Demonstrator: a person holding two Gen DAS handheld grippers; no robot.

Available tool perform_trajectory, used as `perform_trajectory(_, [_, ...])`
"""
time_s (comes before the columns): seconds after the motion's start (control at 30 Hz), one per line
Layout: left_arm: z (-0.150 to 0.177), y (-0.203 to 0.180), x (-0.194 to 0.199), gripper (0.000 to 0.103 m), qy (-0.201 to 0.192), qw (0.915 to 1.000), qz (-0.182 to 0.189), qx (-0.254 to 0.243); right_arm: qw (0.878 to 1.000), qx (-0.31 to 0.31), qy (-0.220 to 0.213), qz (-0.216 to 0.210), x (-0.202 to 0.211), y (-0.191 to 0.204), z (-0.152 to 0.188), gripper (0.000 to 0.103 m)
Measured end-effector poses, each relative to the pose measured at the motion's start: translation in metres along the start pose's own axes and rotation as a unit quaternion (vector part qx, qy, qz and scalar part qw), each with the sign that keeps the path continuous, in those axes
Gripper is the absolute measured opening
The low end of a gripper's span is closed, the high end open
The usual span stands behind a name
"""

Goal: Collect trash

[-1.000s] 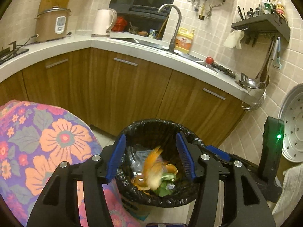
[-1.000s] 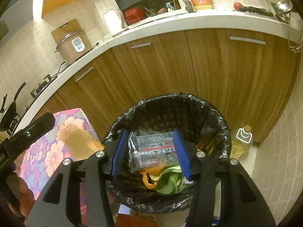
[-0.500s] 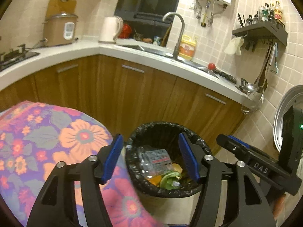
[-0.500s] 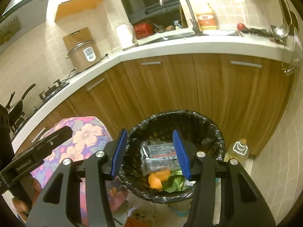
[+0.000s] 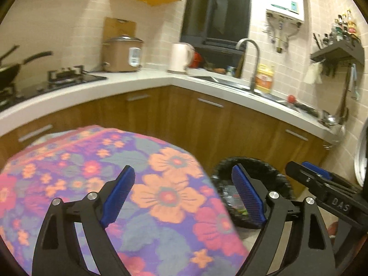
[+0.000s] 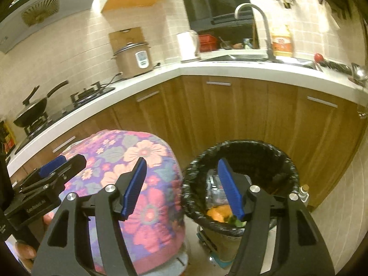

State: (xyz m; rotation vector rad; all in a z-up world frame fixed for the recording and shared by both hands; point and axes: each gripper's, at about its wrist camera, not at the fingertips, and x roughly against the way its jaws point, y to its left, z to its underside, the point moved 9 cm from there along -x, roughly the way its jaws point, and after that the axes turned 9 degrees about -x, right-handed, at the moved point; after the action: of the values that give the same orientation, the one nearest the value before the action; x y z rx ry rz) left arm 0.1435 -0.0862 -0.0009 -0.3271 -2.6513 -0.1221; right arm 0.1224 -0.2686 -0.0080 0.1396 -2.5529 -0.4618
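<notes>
A bin with a black liner [image 6: 241, 174] stands on the floor by the cabinets; inside lie orange peel [image 6: 218, 212], green leaves and a clear wrapper. It also shows in the left wrist view [image 5: 250, 184], lower right. My left gripper [image 5: 184, 195] is open and empty, over the flowered cloth [image 5: 142, 191]. My right gripper [image 6: 181, 187] is open and empty, above the gap between cloth and bin. Each gripper shows in the other's view: the right one [image 5: 322, 191] and the left one [image 6: 53, 174].
The flowered cloth [image 6: 138, 184] covers a table left of the bin. Wooden cabinets [image 6: 230, 115] under a white counter [image 6: 230, 71] curve behind. A rice cooker [image 6: 133, 57], kettle [image 6: 188, 43], sink tap [image 6: 257, 23] and wok [image 6: 32, 110] sit on the counter. An oil bottle [image 6: 302, 192] stands right of the bin.
Both grippers have pulled up and back from the bin and swung left; the left one now looks over the flowered cloth. The orange peel that was falling now lies in the bin.
</notes>
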Motion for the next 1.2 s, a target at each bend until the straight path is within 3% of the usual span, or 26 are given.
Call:
perform_trajectory(0.1, [-0.001, 0.016, 0.007, 0.086, -0.017, 0.9990, -0.041, -0.013, 0.999, 0.026, -0.015, 0.013, 0.004, 0.016, 0.001, 0.065])
perform_trajectory(0.27, [0.010, 0.028, 0.009, 0.086, -0.027, 0.9984, -0.050, -0.008, 0.998, 0.055, -0.032, 0.028, 0.006, 0.032, 0.007, 0.074])
perform_trajectory(0.47, [0.022, 0.038, 0.003, 0.086, -0.012, 0.9987, -0.049, 0.013, 0.996, 0.070, -0.034, 0.047, -0.004, 0.040, 0.019, 0.082])
perform_trajectory(0.77, [0.024, 0.045, 0.009, 0.094, -0.019, 0.9970, -0.071, 0.025, 0.997, 0.057, -0.027, 0.045, -0.013, 0.035, 0.021, 0.082])
perform_trajectory(1.2, [0.026, 0.045, 0.008, 0.095, -0.012, 0.9962, -0.086, 0.010, 0.997, 0.043, -0.032, 0.047, -0.010, 0.023, 0.021, 0.082])
